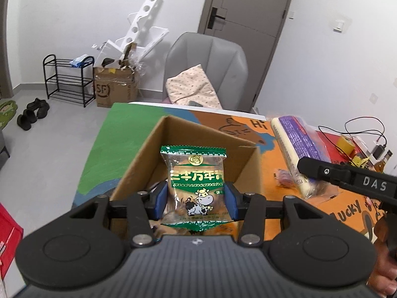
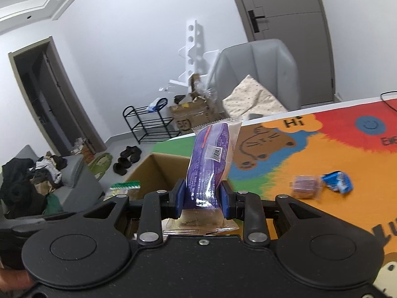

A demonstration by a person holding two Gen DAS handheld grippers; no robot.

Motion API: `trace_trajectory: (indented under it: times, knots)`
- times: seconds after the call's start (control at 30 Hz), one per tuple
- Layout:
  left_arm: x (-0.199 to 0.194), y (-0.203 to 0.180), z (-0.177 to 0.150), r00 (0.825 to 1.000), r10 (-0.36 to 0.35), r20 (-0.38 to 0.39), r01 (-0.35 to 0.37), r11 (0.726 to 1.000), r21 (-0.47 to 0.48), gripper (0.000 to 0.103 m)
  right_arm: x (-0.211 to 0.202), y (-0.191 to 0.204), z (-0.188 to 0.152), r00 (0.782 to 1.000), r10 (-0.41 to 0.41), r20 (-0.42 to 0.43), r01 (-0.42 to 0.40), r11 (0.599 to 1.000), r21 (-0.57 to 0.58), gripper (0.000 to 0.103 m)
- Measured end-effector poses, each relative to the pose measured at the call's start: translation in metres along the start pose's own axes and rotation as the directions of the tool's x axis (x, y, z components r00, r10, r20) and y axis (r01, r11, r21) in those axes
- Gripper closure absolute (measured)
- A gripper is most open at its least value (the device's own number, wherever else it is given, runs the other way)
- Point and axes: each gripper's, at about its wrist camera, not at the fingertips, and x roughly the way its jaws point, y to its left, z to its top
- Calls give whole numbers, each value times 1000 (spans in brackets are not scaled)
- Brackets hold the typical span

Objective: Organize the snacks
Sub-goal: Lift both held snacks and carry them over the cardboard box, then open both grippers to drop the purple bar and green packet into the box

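Left gripper [image 1: 196, 200] clamps green packet [image 1: 194, 186] – right gripper [image 2: 202, 196] (purple packet [image 2: 211, 159]).

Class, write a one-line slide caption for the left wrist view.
Left claw grips a green cow-print biscuit packet above an open cardboard box on a colourful table mat.

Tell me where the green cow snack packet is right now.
In the left wrist view the green cow packet sits upright, centre frame, clamped in the left gripper just above the open cardboard box.
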Motion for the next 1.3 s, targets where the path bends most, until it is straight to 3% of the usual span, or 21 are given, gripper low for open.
trace_trajectory:
  times: [0.43, 0.53, 0.57, 0.63, 0.73, 0.97, 1.13, 1.3]
  knots:
    - [-12, 36, 0, 999, 27, 19, -26, 998, -55, 51, 25, 38, -2, 998, 45, -52, -46, 999, -9, 75]
    - [-13, 43, 1, 999, 26, 23, -24, 998, -66, 49, 32, 44, -3, 992, 92, -87, -93, 996, -8, 64]
    - [-14, 45, 1, 999, 25, 24, -23, 997, -69, 48, 32, 46, -4, 991, 95, -92, -97, 995, -10, 58]
    - [-13, 47, 2, 999, 28, 25, -26, 997, -73, 47, 28, 46, -5, 994, 77, -80, -79, 997, -18, 55]
    - [-13, 45, 1, 999, 29, 21, -27, 997, -77, 45, 23, 39, -5, 995, 57, -76, -58, 998, -3, 55]
    - [-11, 30, 1, 999, 9, 34, -7, 998, -63, 27, 7, 10, -6, 998, 3, -66, 0, 999, 33, 55]
    - [-5, 12, 1, 1000, -11, 23, 12, 999, -37, 23, -3, -9, -9, 997, -25, -72, 29, 998, 51, 54]
    - [-1, -2, -3, 1000, -21, 2, 21, 1000, -21, 21, -13, -22, -13, 996, -34, -77, 37, 998, 48, 47]
